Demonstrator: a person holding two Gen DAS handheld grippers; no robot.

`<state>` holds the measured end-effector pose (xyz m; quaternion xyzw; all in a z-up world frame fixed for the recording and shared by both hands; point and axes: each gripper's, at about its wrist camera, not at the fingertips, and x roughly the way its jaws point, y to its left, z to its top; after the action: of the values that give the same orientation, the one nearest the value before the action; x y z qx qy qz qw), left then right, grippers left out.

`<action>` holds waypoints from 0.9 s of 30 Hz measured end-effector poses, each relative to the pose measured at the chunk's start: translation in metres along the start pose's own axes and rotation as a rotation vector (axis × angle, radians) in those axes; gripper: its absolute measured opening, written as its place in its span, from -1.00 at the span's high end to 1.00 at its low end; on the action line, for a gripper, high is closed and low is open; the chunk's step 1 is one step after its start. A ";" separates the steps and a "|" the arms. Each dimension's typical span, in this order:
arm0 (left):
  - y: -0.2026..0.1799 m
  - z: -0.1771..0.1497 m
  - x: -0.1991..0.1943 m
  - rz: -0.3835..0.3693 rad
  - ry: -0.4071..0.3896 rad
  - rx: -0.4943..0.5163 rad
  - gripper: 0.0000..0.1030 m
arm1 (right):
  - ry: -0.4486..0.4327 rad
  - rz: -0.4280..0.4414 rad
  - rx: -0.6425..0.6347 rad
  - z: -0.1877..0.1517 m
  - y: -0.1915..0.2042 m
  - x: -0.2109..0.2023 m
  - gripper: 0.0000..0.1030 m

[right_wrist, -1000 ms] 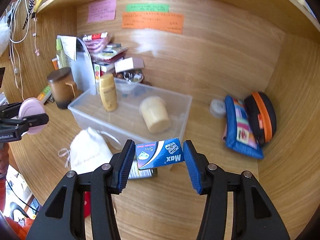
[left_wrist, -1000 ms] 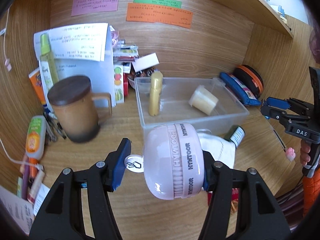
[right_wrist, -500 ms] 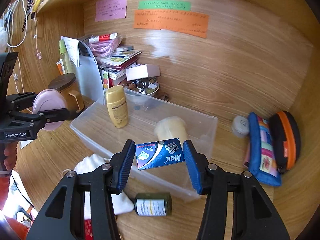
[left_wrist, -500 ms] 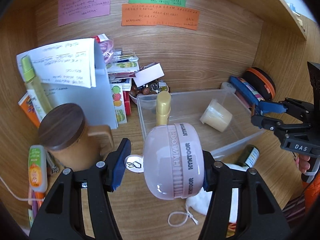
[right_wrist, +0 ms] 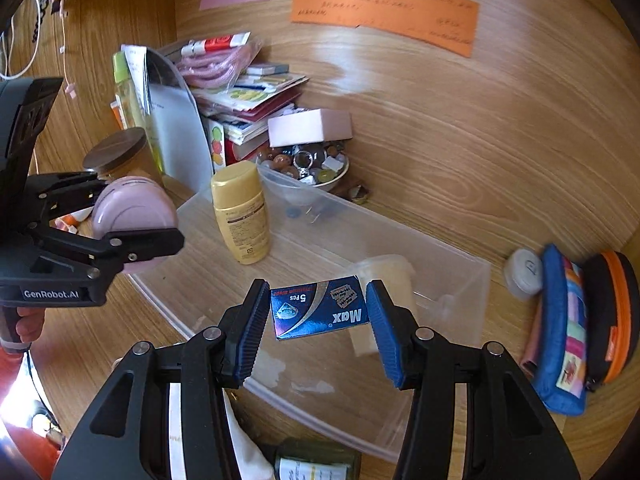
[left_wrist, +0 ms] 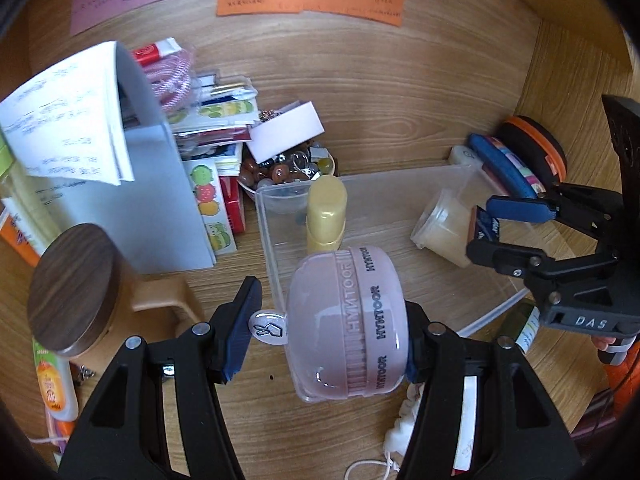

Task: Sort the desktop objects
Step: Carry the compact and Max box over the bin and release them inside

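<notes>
Both claws have moved in over the clear bin [right_wrist: 460, 280] since a second ago. Left claw [left_wrist: 332, 320] pinches the pink round case [left_wrist: 348, 320] at the bin's left end; right claw [right_wrist: 318, 316] pinches the blue Max box [right_wrist: 320, 312] above the bin's middle, over the toppled cream cup [right_wrist: 384, 276].

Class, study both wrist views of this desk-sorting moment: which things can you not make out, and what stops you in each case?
- Handwriting on the orange note: right wrist view, too small and blurred.
- Dark bottle's label: right wrist view, cut by the bottom edge.
- White drawstring pouch: left wrist view, mostly behind the left gripper and the pink case.
- Blue Max box: left wrist view, edge-on in the right gripper.
</notes>
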<state>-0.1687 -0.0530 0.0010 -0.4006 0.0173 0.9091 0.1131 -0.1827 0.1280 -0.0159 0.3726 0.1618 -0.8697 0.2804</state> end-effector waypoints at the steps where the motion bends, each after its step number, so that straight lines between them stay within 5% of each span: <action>1: -0.001 0.001 0.003 0.000 0.006 0.008 -0.14 | 0.008 0.005 -0.005 0.001 0.001 0.004 0.10; 15: -0.022 0.011 0.024 0.012 0.044 0.128 -0.08 | 0.094 0.047 -0.041 0.002 0.012 0.036 0.10; 27: -0.017 0.008 0.028 0.007 0.060 0.112 -0.08 | 0.142 0.043 -0.058 -0.001 0.015 0.048 0.08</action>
<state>-0.1895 -0.0304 -0.0130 -0.4208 0.0732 0.8946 0.1314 -0.2006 0.0988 -0.0531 0.4285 0.1983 -0.8299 0.2974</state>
